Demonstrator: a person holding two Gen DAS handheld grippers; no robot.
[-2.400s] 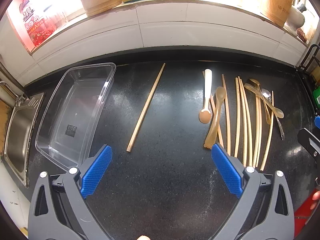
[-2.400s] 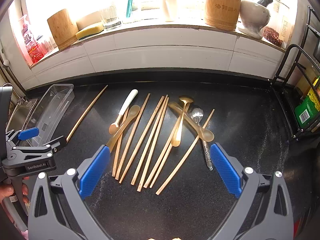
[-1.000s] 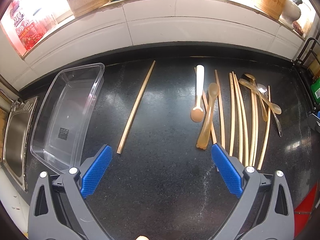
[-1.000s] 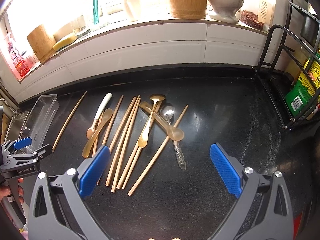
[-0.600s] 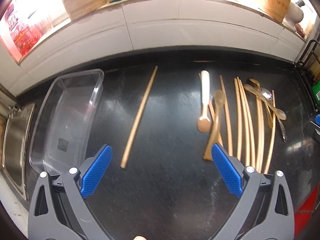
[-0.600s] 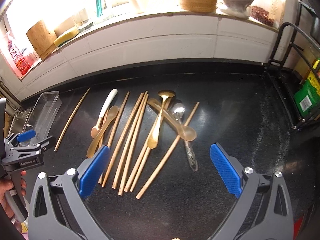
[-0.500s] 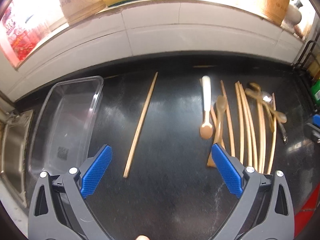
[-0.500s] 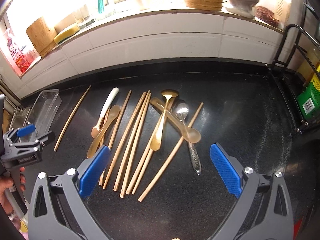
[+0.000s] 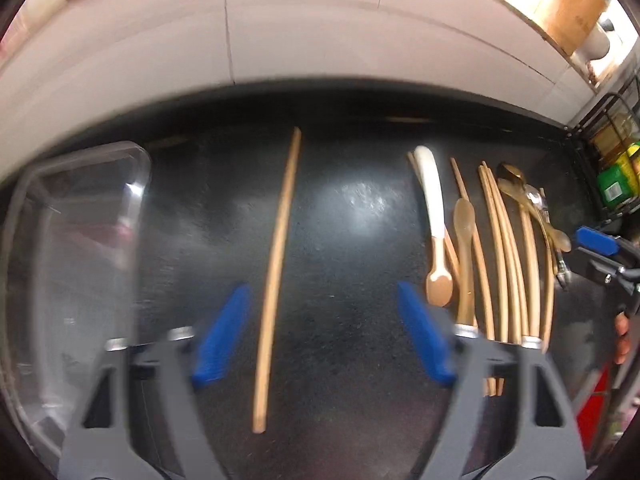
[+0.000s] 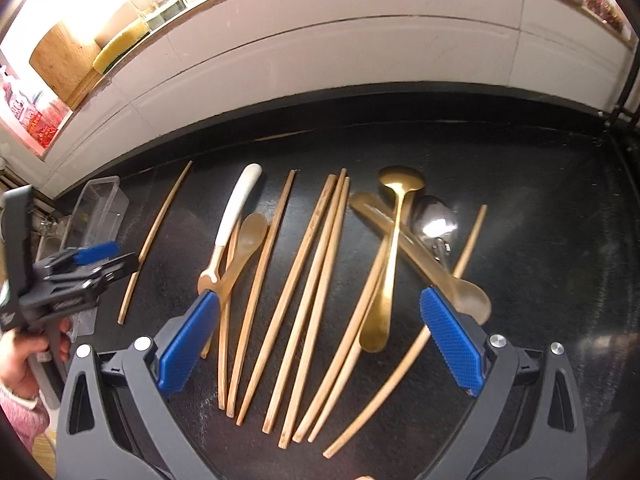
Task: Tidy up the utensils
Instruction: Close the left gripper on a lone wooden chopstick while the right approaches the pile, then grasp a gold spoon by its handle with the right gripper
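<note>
A lone wooden chopstick [image 9: 276, 276] lies on the black counter; my open, empty left gripper [image 9: 322, 334] straddles its near half, low over the counter. It also shows in the right wrist view [image 10: 154, 240]. A clear plastic tray [image 9: 80, 264] stands to the left. Several wooden chopsticks [image 10: 304, 292], a white-handled spoon [image 10: 234, 216], a horn spoon [image 10: 248, 236], a gold spoon [image 10: 390, 264], a steel spoon [image 10: 434, 222] and a long horn spoon [image 10: 424, 264] lie in a heap. My open, empty right gripper [image 10: 320, 336] hovers over that heap.
A white tiled ledge [image 10: 320, 52] with a wooden block [image 10: 60, 60], a yellow sponge [image 10: 120, 42] and jars runs along the back. A wire rack with a green bottle [image 9: 616, 188] stands at the right end. A sink lies beyond the tray.
My left gripper has dropped forward over the lone chopstick, which now lies between its fingers, and the view is blurred. My right gripper has moved closer to the utensil heap.
</note>
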